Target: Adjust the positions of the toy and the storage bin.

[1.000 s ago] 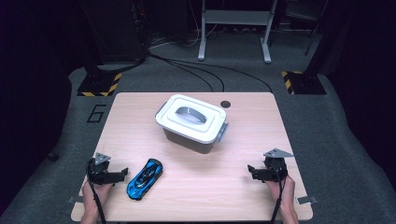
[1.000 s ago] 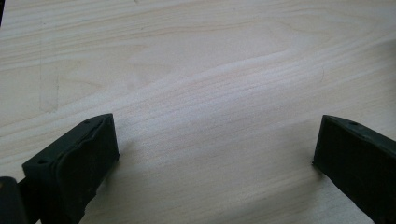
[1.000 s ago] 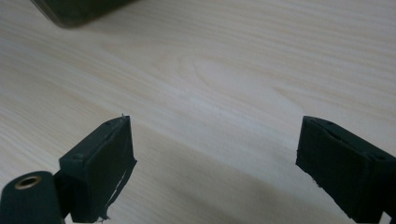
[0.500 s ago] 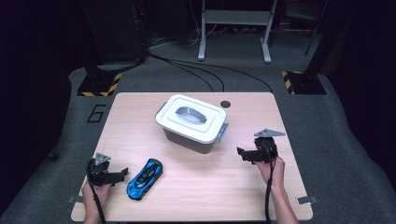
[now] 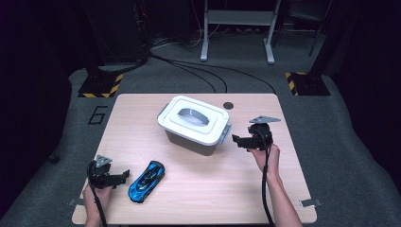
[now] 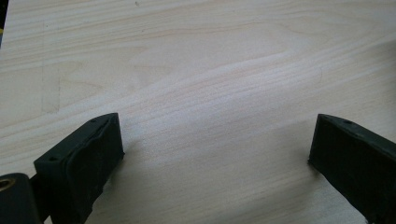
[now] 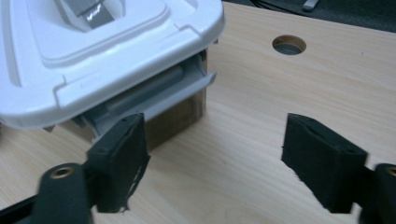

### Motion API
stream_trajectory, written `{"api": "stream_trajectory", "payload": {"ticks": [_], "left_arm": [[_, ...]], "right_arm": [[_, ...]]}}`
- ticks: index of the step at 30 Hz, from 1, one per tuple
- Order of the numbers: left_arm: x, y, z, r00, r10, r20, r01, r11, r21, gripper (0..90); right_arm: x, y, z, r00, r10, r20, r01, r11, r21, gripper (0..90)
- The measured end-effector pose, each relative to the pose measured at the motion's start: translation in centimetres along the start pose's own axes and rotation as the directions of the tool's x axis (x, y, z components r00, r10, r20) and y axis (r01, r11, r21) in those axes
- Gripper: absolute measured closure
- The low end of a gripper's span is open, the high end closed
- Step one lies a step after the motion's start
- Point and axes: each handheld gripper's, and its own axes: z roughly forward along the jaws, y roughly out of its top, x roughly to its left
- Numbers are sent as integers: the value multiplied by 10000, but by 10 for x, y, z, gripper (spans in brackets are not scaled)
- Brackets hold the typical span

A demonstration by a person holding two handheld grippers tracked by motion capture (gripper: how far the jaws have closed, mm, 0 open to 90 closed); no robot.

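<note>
Left gripper (image 5: 124,175), jaws wide and empty, rests at the table's (image 5: 142,113) near-left corner. One blue toy car (image 5: 147,181) lies just right of it, apart. One lidded white box (image 5: 194,124) stands at centre-far, bare wood on every side. Right gripper (image 5: 237,140), jaws wide and empty, hovers just beside the box's right latch (image 7: 154,93). One round hole (image 5: 229,105) lies near the far edge.

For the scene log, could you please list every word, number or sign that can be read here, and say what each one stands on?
"6": a dark numeral on the grey floor, left of the wooden table.
A small pale mark on the grey handle of the storage box lid: too blurred to read.
</note>
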Motion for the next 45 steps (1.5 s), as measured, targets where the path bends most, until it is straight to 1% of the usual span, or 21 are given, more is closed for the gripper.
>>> {"api": "stream_trajectory", "payload": {"ticks": [1, 2, 3, 5, 6, 7, 8, 9, 13, 15, 17, 18, 23, 24, 28, 32, 33, 37, 39, 41, 45], "left_arm": [[0, 0, 0, 10000, -8, 8, 8, 10000, -19, 28], [0, 0, 0, 10000, -3, 5, 3, 10000, -26, 29], [0, 0, 0, 10000, 2, 1, -2, 10000, -34, 30], [0, 0, 0, 10000, -11, 3, 11, 10000, -26, 31], [0, 0, 0, 10000, -22, 4, 22, 10000, -22, 32], [0, 0, 0, 10000, -24, 8, 24, 10000, -30, 32], [0, 0, 0, 10000, -20, 4, 20, 10000, -28, 32], [0, 0, 0, 10000, -28, 5, 28, 10000, -31, 32], [0, 0, 0, 10000, -47, -2, 47, 10000, -38, 34], [0, 0, 0, 10000, -50, -7, 49, 10000, -38, 36], [0, 0, 0, 10000, -48, -10, 48, 10000, -38, 36], [0, 0, 0, 10000, -48, -11, 48, 10000, -40, 36], [0, 0, 0, 10000, -47, -12, 47, 10000, -40, 37], [0, 0, 0, 10000, -52, -15, 52, 10000, -46, 38], [1, 0, -1, 10000, 2, 0, -2, 10000, 29, 42], [0, 0, -1, 10000, -28, -2, 28, 10000, 2, 43], [0, 0, -1, 10000, -30, -9, 30, 10000, -8, 45], [0, 0, -1, 10000, -11, -1, 11, 10000, -9, 46], [0, 0, -1, 10000, 4, 8, -4, 10000, -46, 48], [0, 0, -1, 10000, -2, 26, 3, 10000, -52, 51], [1, 0, -1, 10000, 26, 43, -26, 10000, -11, 54]], "right_arm": [[0, 2, 1, 10000, -25, -28, 25, 10000, -14, 248], [1, 8, 5, 10000, 2, 81, -1, 10000, -42, 349], [0, 10, 6, 9999, 20, 110, -20, 10000, -17, 368], [0, 14, 10, 9996, 271, -10, -271, 9996, -46, 447], [0, 17, 13, 9994, 334, 6, -334, 9994, -65, 474], [0, 17, 13, 9994, 334, 6, -334, 9994, -65, 474], [0, 21, 17, 9989, 477, -14, -477, 9988, -69, 525], [-1, 22, 20, 9986, 519, -76, -520, 9986, -65, 551], [0, 27, 30, 9987, 514, 37, -514, 9986, 93, 628], [0, 29, 33, 9986, 532, -6, -532, 9985, 86, 667], [1, 30, 34, 9979, 653, 32, -653, 9978, 59, 682], [1, 31, 35, 9981, 621, 42, -621, 9980, 67, 686], [1, 31, 40, 9972, 739, -59, -737, 9971, 202, 711], [0, 31, 41, 9967, 784, -188, -781, 9968, 162, 752], [2, 30, 41, 9956, 935, -85, -934, 9955, 158, 757], [2, 30, 40, 9941, 1065, -191, -1062, 9942, 144, 759], [3, 29, 39, 9926, 1194, -228, -1190, 9928, 150, 759], [6, 25, 36, 9932, 1130, -293, -1128, 9936, 100, 756], [8, 25, 35, 9926, 1177, -297, -1174, 9930, 135, 756], [11, 23, 33, 9939, 1083, -231, -1081, 9941, 70, 755], [15, 19, 31, 9923, 1188, -351, -1190, 9929, -17, 753]]}}
